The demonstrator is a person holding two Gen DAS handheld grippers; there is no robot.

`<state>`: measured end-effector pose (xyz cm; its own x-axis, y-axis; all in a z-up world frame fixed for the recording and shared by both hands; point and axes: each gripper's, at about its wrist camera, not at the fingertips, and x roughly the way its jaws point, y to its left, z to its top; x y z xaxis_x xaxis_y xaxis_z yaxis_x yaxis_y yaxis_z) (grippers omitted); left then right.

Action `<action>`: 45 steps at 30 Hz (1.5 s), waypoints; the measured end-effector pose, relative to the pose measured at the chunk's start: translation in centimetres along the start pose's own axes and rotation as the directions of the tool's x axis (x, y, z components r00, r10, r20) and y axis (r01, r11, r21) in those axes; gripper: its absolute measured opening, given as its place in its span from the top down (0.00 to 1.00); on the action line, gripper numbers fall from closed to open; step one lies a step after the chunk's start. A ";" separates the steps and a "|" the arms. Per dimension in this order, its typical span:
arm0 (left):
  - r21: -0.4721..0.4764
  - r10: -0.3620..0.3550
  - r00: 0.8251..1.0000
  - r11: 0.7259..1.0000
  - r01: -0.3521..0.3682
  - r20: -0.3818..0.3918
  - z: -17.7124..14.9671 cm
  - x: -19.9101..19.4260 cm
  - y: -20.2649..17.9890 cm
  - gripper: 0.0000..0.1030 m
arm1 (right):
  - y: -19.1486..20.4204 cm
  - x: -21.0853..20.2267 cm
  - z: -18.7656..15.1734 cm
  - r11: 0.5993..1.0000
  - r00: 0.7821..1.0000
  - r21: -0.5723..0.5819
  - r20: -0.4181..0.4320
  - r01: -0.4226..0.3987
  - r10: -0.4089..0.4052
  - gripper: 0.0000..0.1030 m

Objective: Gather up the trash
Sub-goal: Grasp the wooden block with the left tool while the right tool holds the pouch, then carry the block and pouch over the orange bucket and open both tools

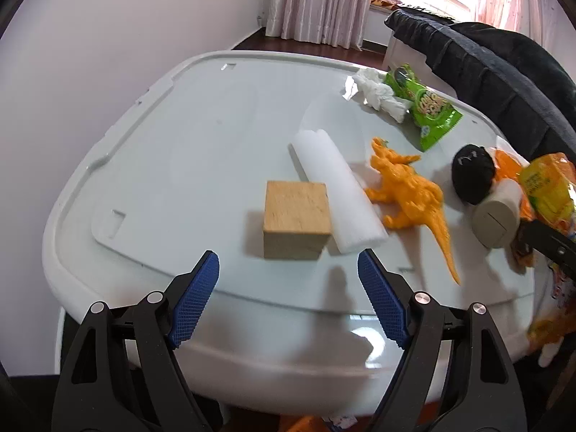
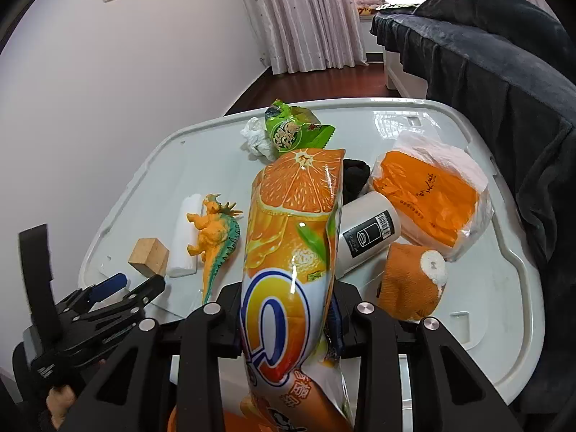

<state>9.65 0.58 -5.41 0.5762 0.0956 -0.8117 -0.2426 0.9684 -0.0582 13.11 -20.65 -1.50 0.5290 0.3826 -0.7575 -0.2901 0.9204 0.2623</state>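
An orange snack bag printed with an orange slice stands upright, pinched low down between the right tongs. On the table, a green wrapper lies crumpled at twelve o'clock, touching a wadded white tissue at its nine o'clock side. At three o'clock lies a clear bag of orange plastic.

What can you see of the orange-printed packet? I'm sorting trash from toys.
The orange-printed packet is a glossy plastic pouch printed with a sliced orange, green leaves and a big ringed logo. It stands nearly upright, crinkled, pinched low down by the right tongs, lifted in front of the white tabletop. Whether it is empty cannot be told.
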 end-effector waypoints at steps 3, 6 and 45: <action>-0.005 0.014 1.000 1.000 -0.014 0.015 0.2 0.3 0.3 0.25 | 0.0 0.1 0.1 1.000 1.000 0.003 -0.002 -0.007 0.007 0.67; -0.025 0.025 1.000 0.999 -0.025 0.015 0.5 0.9 1.1 0.25 | 0.2 0.3 0.1 1.000 1.000 -0.005 -0.005 -0.012 0.012 0.67; 0.020 0.021 0.995 1.000 -0.023 0.096 2.0 2.7 1.7 0.59 | 0.7 1.8 0.0 1.000 0.999 -0.025 -0.038 -0.002 0.001 0.67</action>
<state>12.39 2.91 -6.52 0.6433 0.1373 -0.7532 -0.2402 0.9703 -0.0282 13.90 -19.26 -2.68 0.4976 0.3805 -0.7795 -0.3108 0.9172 0.2493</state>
